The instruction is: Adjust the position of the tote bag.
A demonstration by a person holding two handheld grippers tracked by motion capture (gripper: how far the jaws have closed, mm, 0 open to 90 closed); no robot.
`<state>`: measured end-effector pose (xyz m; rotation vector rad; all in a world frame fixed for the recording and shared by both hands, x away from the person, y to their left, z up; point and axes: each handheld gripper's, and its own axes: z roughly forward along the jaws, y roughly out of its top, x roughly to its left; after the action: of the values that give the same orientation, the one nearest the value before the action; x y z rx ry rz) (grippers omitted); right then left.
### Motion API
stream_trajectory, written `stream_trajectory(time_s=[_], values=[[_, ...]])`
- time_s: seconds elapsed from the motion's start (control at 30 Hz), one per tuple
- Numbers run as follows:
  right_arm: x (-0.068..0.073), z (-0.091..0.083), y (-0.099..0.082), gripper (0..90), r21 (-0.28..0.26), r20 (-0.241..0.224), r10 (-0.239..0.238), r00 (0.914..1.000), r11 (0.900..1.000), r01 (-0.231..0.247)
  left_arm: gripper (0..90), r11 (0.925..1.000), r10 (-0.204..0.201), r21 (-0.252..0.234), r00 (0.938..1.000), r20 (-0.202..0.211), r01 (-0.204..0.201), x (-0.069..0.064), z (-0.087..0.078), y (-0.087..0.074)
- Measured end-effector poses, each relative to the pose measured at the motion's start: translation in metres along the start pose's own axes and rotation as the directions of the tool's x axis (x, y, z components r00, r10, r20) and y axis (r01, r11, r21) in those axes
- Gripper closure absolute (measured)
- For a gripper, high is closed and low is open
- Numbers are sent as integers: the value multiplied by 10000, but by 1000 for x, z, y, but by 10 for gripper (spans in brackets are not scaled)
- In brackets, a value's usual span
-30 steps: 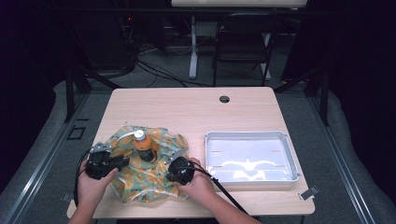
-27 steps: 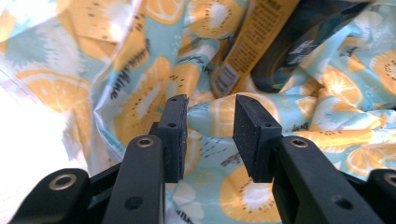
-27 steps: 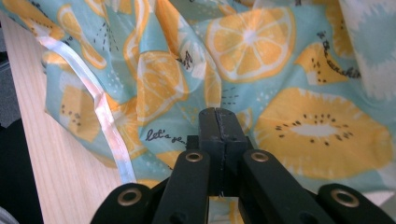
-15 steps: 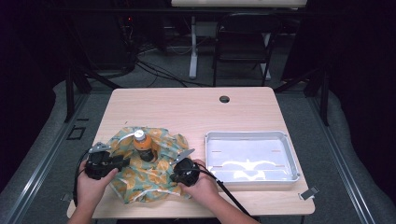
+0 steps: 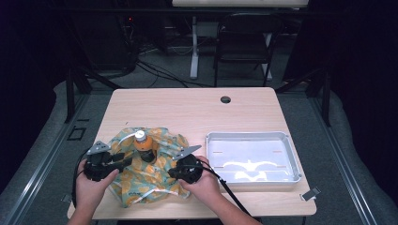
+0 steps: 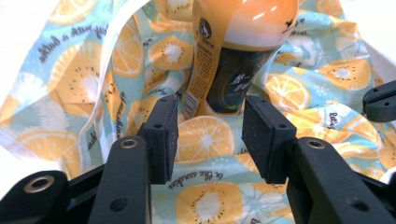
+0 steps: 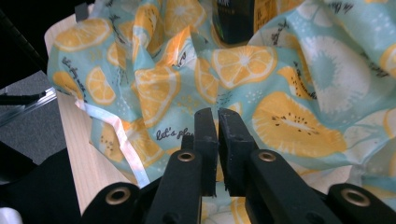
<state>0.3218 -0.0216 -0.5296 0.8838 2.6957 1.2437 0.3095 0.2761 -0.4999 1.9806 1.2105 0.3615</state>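
A crumpled pale-blue cloth printed with orange slices (image 5: pixel 150 171) is lying at the 7 o'clock corner of the light wooden table (image 5: pixel 187 110), bunching around the base of an upright orange drink bottle with a white cap (image 5: pixel 143 145), so the bottle's bottom edge is staying hidden. In the left gripper view the bottle's top is running out of frame. The left gripper (image 6: pixel 210 130) is hovering spread, pointing at the bottle. The right gripper (image 7: pixel 217 140) is pinching a fold of cloth. At 4 o'clock, a shallow metal tray (image 5: pixel 286 140) is sitting holding nothing.
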Motion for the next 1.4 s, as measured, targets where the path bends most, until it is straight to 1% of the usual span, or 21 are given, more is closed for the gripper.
stream_trajectory(time_s=[0.03,0.13,0.17,0.2,0.23,0.27,0.3,0.33,0.47,0.67,0.77,0.9,1.0,1.17,1.23,1.3,1.4], values=[[0,-1,1,856,-18,-40,-41,10000,10000,41,558,10000,17,-54,10000,-47,-17,0,-1,0],[2,-4,4,843,-162,-36,-44,10000,9999,43,554,9999,48,-100,10000,-13,-48,-1,-5,3],[2,-5,6,837,-228,-39,-94,9999,9997,93,553,9997,46,-231,10000,-30,-47,-1,-7,4],[3,-6,7,831,-245,-17,-55,10000,9997,55,551,9996,78,-278,10000,-53,-80,-1,-8,5],[3,-7,8,829,-269,-25,-138,9999,9995,138,549,9994,90,-328,9999,-51,-92,-2,-11,6],[3,-9,10,822,-262,-27,-165,9999,9995,164,547,9991,134,-392,9999,-66,-136,-2,-12,7],[4,-9,10,813,-363,-22,-135,9999,9993,134,547,9990,124,-434,9999,-80,-127,-2,-14,8],[3,-10,12,799,-371,-7,-208,9998,9991,208,547,9986,142,-503,9999,-91,-146,-2,-16,9],[5,-14,19,755,-601,40,-223,9997,9979,225,543,9978,82,-650,9998,-161,-92,0,-21,10],[5,-22,36,656,-894,230,-454,9987,9949,473,539,9972,105,-733,9996,-267,-124,2,-23,9],[5,-25,47,614,-1160,294,-502,9983,9918,533,538,9970,113,-759,9994,-320,-137,2,-24,9],[4,-27,62,551,-1363,502,-709,9962,9877,772,534,9968,104,-788,9991,-399,-136,3,-26,9],[5,-25,72,529,-1485,633,-811,9947,9848,897,532,9965,107,-826,9990,-440,-143,4,-27,8],[5,-16,85,510,-1380,901,-978,9911,9843,1096,532,9966,164,-796,9981,-592,-210,5,-28,6],[5,-12,89,500,-1325,990,-1039,9897,9843,1166,533,9968,88,-788,9983,-574,-133,6,-29,6],[5,-9,92,492,-1337,1039,-1040,9891,9840,1175,533,9962,66,-863,9985,-552,-114,7,-30,6],[4,-6,97,481,-1440,968,-906,9912,9841,1040,533,9958,26,-915,9986,-524,-74,8,-32,6]])
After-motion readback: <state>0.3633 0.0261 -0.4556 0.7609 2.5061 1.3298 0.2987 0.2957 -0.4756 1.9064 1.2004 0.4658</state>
